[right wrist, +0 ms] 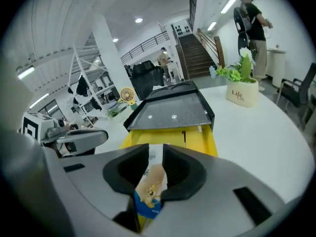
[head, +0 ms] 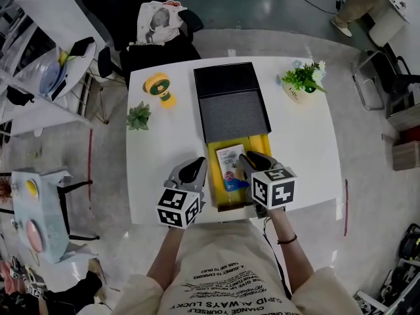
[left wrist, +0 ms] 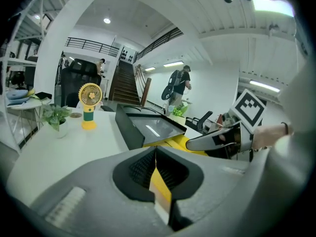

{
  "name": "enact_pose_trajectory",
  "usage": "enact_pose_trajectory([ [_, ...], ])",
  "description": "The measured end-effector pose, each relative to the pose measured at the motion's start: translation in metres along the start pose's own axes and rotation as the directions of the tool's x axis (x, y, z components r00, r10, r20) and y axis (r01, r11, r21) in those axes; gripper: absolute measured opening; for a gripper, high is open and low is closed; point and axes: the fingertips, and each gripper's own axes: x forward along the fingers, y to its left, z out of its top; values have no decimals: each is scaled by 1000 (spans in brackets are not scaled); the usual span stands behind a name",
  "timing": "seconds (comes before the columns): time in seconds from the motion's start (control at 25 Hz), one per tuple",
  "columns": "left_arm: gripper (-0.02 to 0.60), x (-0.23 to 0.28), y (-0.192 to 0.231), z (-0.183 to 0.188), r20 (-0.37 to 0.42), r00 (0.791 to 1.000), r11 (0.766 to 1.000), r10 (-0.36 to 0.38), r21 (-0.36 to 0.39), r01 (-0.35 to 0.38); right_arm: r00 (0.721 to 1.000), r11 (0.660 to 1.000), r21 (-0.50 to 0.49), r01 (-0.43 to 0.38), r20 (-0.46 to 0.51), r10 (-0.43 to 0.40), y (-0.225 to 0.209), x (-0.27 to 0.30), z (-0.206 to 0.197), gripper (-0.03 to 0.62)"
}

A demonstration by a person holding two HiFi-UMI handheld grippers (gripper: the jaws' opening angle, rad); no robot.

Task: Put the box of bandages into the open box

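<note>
Head view – table: a white table [head: 164,149] carries the open box [head: 260,146], whose yellow tray lies at the near edge.
Head view – lid: the black lid [head: 233,113] with a grey lining lies flat just beyond the tray.
Head view – box of bandages: the box of bandages [head: 230,163] is inside the yellow tray, white with a blue corner, and its right edge is under the right gripper.
Head view – grippers: the left gripper [head: 195,166] is at the tray's left wall and the right gripper [head: 252,159] is over the tray's right half.
Head view – other things: a yellow fan [head: 159,87] and a small plant [head: 138,116] stand on the left of the table, and a flower pot [head: 303,81] stands on the right.
Left gripper view – jaws: closed together, pinching the thin yellow wall [left wrist: 160,186] of the open box.
Left gripper view – surroundings: the lid [left wrist: 150,127] is ahead, and the right gripper [left wrist: 197,142] reaches in from the right.
Right gripper view – jaws: closed onto the box of bandages [right wrist: 150,191], which stands edge-on between the pads with its cartoon print and blue end towards the camera.
Right gripper view – place: the held box is over the yellow tray [right wrist: 200,139], and the lid [right wrist: 173,110] lies beyond it.
Right gripper view – left side: the left gripper [right wrist: 96,136] is level with the tray's edge.
</note>
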Motion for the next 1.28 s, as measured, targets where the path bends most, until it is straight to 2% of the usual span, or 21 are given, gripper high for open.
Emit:
enact_pose_trajectory([
  [0.12,23,-4,-8,9,34,999,1000,-11,25,10,999,998,-63,-8,44,11,5,-5,11,43],
  [0.32,23,-10,-16,25,93,996,999,-12,42,8,990,987,-154,-53,122,73,18,-15,32,13],
  [0.52,22,-17,-14,46,150,989,997,-2,76,-9,966,977,-197,-85,224,130,26,-27,62,6],
  [0.76,21,-33,-4,72,223,974,993,33,105,-58,925,974,-203,-101,341,167,32,-47,90,5],
  [0.96,23,-47,3,91,288,955,989,70,108,-105,871,974,-209,-82,461,172,32,-68,110,5],
  [1.28,21,-69,13,123,372,922,975,111,141,-174,808,979,-180,-93,561,180,31,-92,133,5],
])
